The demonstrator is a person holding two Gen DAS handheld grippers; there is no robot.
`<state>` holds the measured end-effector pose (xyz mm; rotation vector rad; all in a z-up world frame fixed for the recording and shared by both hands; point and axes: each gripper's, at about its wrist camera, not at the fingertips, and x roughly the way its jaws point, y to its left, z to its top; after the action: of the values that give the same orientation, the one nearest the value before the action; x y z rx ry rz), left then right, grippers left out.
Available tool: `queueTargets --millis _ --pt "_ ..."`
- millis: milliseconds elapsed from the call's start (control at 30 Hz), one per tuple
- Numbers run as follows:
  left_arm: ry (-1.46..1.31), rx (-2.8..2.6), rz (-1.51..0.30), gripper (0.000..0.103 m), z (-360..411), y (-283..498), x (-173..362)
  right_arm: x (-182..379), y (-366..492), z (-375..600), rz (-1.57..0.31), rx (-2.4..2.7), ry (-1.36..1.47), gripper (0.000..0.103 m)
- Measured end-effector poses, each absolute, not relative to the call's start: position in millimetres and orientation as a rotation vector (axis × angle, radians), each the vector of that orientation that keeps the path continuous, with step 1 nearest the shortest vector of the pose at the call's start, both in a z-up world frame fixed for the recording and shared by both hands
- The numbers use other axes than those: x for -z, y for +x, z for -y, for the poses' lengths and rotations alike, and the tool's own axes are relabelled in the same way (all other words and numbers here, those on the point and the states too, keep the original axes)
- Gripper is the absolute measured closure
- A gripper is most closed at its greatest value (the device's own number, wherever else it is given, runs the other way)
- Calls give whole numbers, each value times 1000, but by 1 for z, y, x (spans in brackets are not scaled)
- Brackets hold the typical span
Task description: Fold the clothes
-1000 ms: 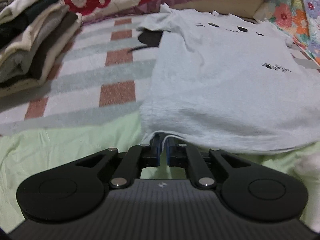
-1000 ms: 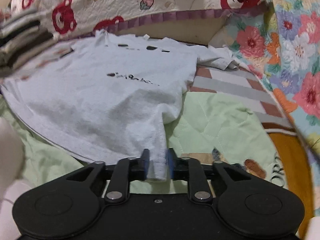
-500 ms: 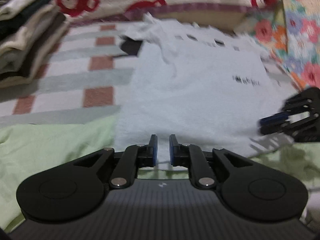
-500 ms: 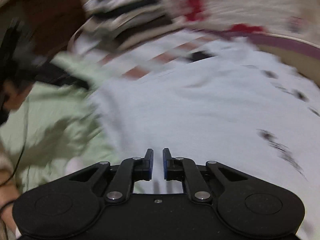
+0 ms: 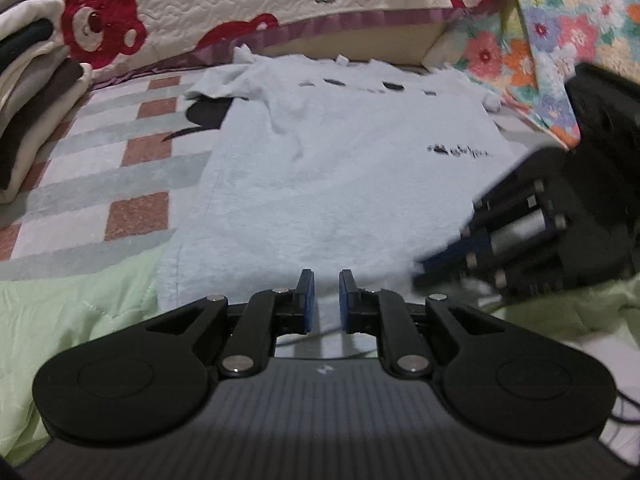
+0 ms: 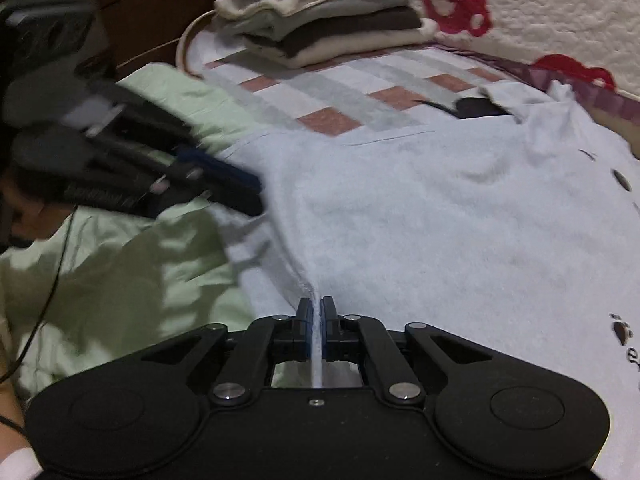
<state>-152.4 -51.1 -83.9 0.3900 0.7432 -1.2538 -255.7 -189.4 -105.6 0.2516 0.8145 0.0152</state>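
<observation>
T-shirt (image 5: 340,184): pale grey, black print
Quilt (image 5: 224,4): cream, red bears
Blanket (image 5: 120,160): grey-white-rust checks
Sheet (image 6: 132,280): light green

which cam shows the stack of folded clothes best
The right wrist view: the stack of folded clothes sits nearly whole on the checked blanket, with cream, dark and brown layers distinct. The left wrist view catches only its edge, cropped by the frame.

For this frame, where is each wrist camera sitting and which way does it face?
Left wrist: at the hem of the white T-shirt, facing the collar; own open left gripper shows, with the right gripper alongside.
Right wrist: at the shirt's side edge, facing across toward the folded stack; own jaws pinch the cloth.
Shared: shirt, stack, checkered blanket.
</observation>
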Motion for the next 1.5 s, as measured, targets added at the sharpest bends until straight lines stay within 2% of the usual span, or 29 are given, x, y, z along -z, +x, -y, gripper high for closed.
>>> queueTargets --millis 100,167,233,333,400,467,600,633,700,733,800,833,967,1067,1100,1167,1400,1500 --pt "448 1284 -704 87 57 -162 88 100 -258 202 -774 -8 333 99" --pt "507 1262 -650 69 59 -168 87 96 -260 210 -746 -4 386 99" --pt "565 1238 -595 68 61 -173 85 92 -262 218 -718 1 440 99" --pt "531 1233 -529 57 53 -177 74 86 -264 230 -674 8 519 99" --pt "553 1227 -477 55 55 -184 73 80 -264 225 -645 -8 482 99" --pt "611 1226 -416 46 63 -193 76 75 -265 223 -634 -9 469 99" --pt "692 1118 -424 45 79 -190 94 65 -272 220 -579 -20 469 99" --pt "711 1090 -426 45 83 -189 98 62 -275 220 -566 -20 470 99" --pt "719 1019 -419 68 81 -181 97 54 -283 216 -535 -3 423 99" --pt "690 993 -433 85 79 -173 93 50 -287 215 -520 6 399 99" --pt "622 970 -459 99 76 -159 84 46 -291 211 -524 10 347 99" --pt "584 974 -468 101 75 -153 78 44 -293 208 -531 16 316 99" --pt "442 978 -478 102 67 -144 51 54 -293 176 -637 173 27 96" --pt "311 972 -504 102 58 -137 38 65 -312 164 -681 152 -1 87" --pt "277 965 -515 102 55 -133 36 67 -322 162 -690 122 3 77" --pt "226 928 -546 102 46 -125 38 73 -348 160 -742 201 -34 71" --pt "-49 818 -792 102 22 -81 69 100 -471 186 -832 701 73 66" --pt "-115 784 -869 102 18 -68 86 108 -481 183 -864 708 14 66"
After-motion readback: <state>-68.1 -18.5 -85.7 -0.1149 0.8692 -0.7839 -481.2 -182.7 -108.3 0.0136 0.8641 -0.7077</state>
